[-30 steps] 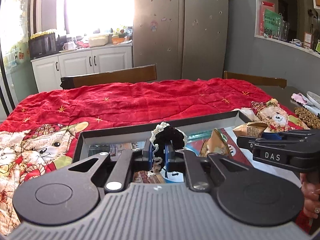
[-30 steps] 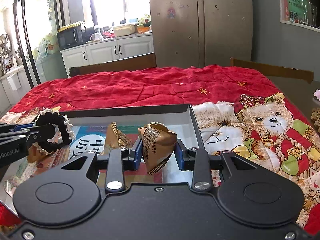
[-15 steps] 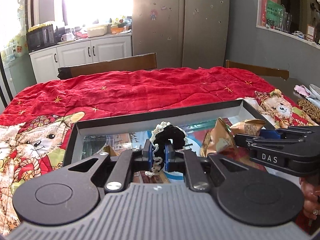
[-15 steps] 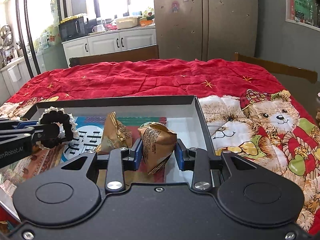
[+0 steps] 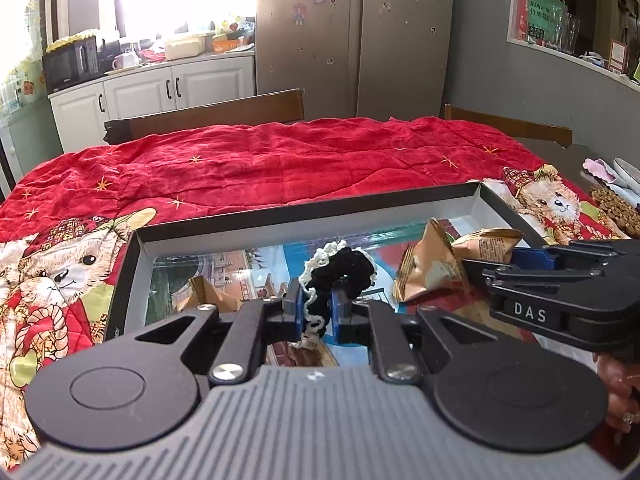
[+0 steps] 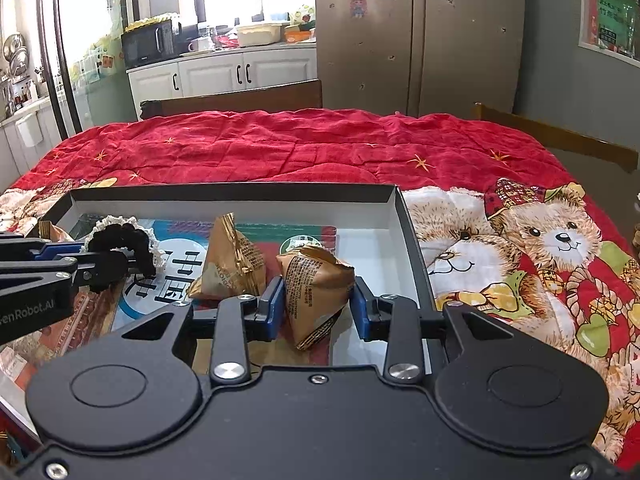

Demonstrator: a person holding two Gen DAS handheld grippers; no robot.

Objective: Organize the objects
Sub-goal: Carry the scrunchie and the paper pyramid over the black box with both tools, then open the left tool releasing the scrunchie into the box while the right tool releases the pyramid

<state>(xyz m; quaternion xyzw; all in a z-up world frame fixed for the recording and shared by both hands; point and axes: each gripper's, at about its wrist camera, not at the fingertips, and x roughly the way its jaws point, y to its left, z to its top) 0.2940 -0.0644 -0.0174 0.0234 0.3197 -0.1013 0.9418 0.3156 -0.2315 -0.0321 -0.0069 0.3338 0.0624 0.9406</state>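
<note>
My left gripper [image 5: 317,312] is shut on a black scrunchie with white lace trim [image 5: 340,272], held over the black-rimmed box [image 5: 280,222]. The scrunchie also shows in the right wrist view [image 6: 124,240]. My right gripper [image 6: 316,308] is shut on a tan triangular snack packet [image 6: 316,284], held over the right part of the box [image 6: 232,192]. A second tan packet [image 6: 230,260] lies on the box floor just left of it. In the left wrist view the held packet [image 5: 490,244] and the lying packet [image 5: 430,268] sit right of the scrunchie.
The box lies on a red quilt with teddy bear prints [image 6: 520,248]. Another tan packet [image 5: 212,298] lies in the box at the left. Printed cards cover the box floor. Wooden chairs [image 5: 208,114] stand at the far table edge. Bowls and a woven mat [image 5: 616,208] sit at the right.
Both grippers have moved forward over the box, each keeping hold of its object. The box now fills more of both views.
</note>
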